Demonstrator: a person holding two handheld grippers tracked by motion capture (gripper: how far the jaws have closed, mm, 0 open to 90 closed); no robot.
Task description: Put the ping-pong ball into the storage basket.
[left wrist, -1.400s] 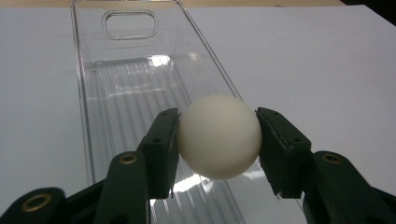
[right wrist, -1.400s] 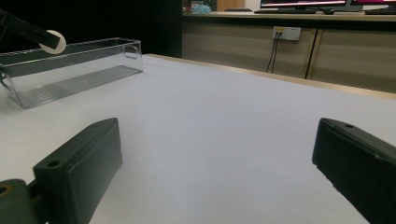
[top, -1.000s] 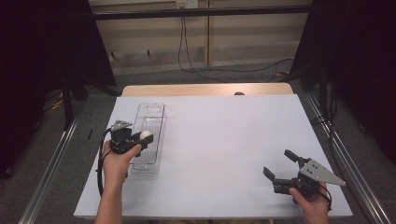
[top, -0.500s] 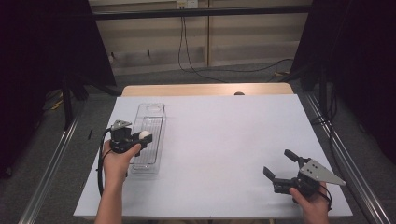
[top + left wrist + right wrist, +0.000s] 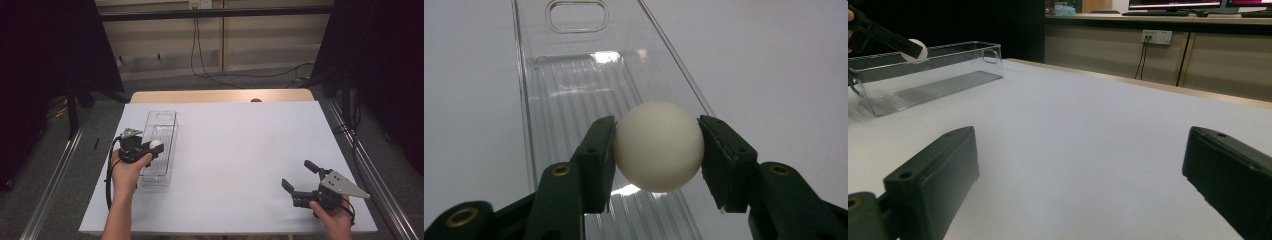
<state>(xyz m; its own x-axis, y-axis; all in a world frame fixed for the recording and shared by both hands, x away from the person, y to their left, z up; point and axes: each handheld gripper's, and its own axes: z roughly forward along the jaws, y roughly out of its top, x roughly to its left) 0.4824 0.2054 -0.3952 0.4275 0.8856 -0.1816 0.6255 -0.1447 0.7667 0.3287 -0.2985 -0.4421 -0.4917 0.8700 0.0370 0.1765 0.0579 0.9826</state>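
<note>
My left tool (image 5: pixel 657 150) is clenched on the white ball (image 5: pixel 658 146), holding it over the clear bin (image 5: pixel 159 145). I judge the placing step is in hand: next, lower into that bin and release. My right tool (image 5: pixel 300 176) waits released, well apart from the bin on the tabletop (image 5: pixel 240 150).

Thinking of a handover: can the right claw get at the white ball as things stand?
Probably yes: bare table lies between. The right claw stands open, empty, far across from the white ball, which the left claw clamps above the clear tray.
</note>
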